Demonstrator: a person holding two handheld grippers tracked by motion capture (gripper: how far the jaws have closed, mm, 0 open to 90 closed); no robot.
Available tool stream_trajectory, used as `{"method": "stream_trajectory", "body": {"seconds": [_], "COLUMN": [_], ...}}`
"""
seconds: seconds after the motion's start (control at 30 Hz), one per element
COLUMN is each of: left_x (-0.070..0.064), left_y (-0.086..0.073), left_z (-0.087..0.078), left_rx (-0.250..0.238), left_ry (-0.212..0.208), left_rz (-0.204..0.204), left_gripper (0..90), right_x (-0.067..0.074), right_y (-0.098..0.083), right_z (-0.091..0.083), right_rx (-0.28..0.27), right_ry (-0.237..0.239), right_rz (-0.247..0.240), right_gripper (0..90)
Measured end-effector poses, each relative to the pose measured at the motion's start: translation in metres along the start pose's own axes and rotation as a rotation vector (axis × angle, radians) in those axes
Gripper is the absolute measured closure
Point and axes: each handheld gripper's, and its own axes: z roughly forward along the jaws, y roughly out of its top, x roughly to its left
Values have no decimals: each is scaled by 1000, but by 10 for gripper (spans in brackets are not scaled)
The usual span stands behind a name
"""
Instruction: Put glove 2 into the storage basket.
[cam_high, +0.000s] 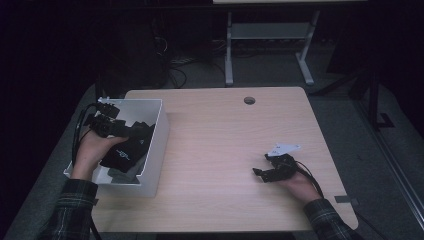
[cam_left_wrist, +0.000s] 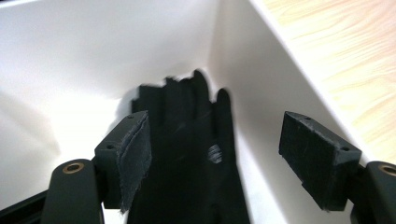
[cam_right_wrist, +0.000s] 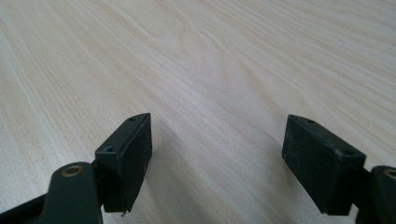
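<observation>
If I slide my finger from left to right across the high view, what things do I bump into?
Left hand-held gripper over the white rectangular plastic bin that holds black gloves → bare light wooden table → small round dark hole in the tabletop → right hand-held gripper, jaws open, resting on the table.

We see a black glove (cam_left_wrist: 187, 154) lying flat in the white bin (cam_high: 155, 150), fingers pointing into the bin's far corner, one edge touching the side wall. It's limp, with small pale print mid-palm. From above, more black gloves (cam_high: 122, 152) are piled in the same bin.
</observation>
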Motion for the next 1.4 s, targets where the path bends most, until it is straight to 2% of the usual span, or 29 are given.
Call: {"method": "stream_trajectory", "body": {"seconds": [0.13, 0.17, 0.23, 0.27, 0.4, 0.43, 0.57, 0.73, 0.77, 0.83, 1.1, 1.23, 1.4], "left_x": [-19, -19, -31, -31, -57, -57, -81, -106, -106, -122, -162, -176, -187], "left_y": [9, 9, 15, 15, 25, 25, 32, 35, 35, 35, 26, 17, 4], "left_z": [2, 2, 4, 4, 8, 8, 14, 22, 22, 28, 51, 66, 82], "left_rx": [-19, -19, -30, -30, -54, -54, -76, -89, -89, -102, -97, -82, -70], "left_ry": [-41, -41, -65, -65, -105, -105, -151, -187, -187, -197, -238, -253, -273], "left_rz": [34, 34, 60, 60, 97, 97, 124, 156, 156, 165, 216, 244, 273], "left_gripper": [243, 241, 237, 235, 233, 232, 232, 232, 232, 232, 233, 233, 233], "right_x": [0, 0, 0, 0, 0, 0, 0, 0, 0, 0, 0, 0, 0], "right_y": [0, 0, 0, 0, 0, 0, 0, 0, 0, -1, -1, -1, -1], "right_z": [0, 0, 0, 0, 0, 0, 0, -1, -1, -1, -1, -2, -2], "right_rx": [0, 0, 0, 0, -1, -1, -1, 1, 1, 1, 1, 0, 0], "right_ry": [0, 0, 0, 0, 0, 0, 0, -1, -1, -2, -1, -1, -1], "right_rz": [0, 0, 0, 0, 0, 0, 0, 2, 2, 0, 1, 1, 1], "right_gripper": [244, 244, 244, 244, 244, 244, 244, 244, 244, 244, 244, 244, 244]}}
